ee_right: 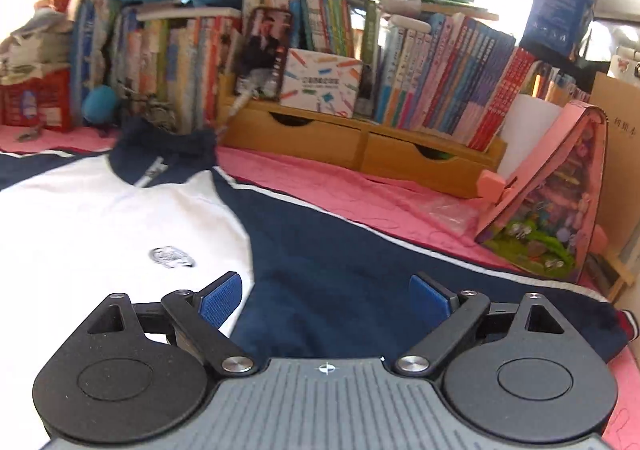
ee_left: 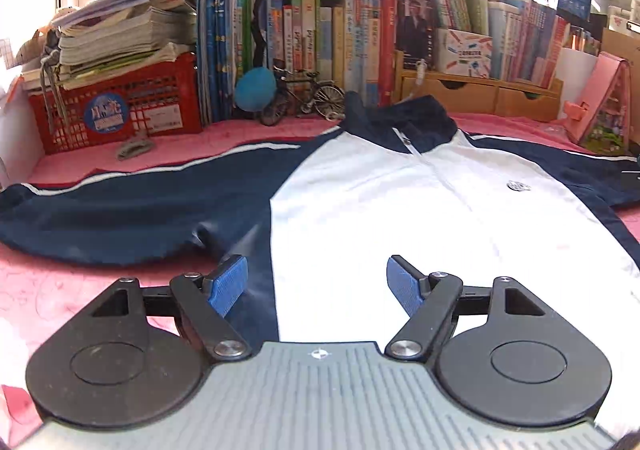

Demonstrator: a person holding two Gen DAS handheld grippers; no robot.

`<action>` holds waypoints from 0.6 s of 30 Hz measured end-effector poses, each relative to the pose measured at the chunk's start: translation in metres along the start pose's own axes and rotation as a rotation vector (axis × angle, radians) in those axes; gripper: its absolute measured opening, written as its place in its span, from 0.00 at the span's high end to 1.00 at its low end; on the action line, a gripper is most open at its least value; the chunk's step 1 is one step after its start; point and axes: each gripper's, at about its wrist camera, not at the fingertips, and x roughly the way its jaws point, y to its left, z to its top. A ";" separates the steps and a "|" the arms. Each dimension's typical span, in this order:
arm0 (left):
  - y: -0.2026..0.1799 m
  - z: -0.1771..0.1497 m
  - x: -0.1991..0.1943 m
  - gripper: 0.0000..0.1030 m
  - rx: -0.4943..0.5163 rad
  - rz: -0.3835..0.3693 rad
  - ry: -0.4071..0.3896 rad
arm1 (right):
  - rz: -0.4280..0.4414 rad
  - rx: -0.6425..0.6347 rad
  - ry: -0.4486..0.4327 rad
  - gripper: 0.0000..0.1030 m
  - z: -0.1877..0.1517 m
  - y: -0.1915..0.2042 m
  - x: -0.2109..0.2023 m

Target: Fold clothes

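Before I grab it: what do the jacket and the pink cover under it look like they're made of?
Jacket: probably smooth synthetic sportswear fabric; the navy sleeve shows a faint sheen and soft creases. Pink cover: looks like matte quilted cloth, with stitched swirl lines visible. Neither can be confirmed by sight alone.

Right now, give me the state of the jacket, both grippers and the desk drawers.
Navy and white zip jacket: spread flat, sleeves out, zipped, unfolded.
Left gripper: open, empty.
Right gripper: open, empty.
Wooden organiser drawers: closed.
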 end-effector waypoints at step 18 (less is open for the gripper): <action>-0.034 -0.039 0.005 0.21 -0.020 0.051 0.123 | 0.149 -0.056 0.229 0.07 -0.056 0.128 -0.047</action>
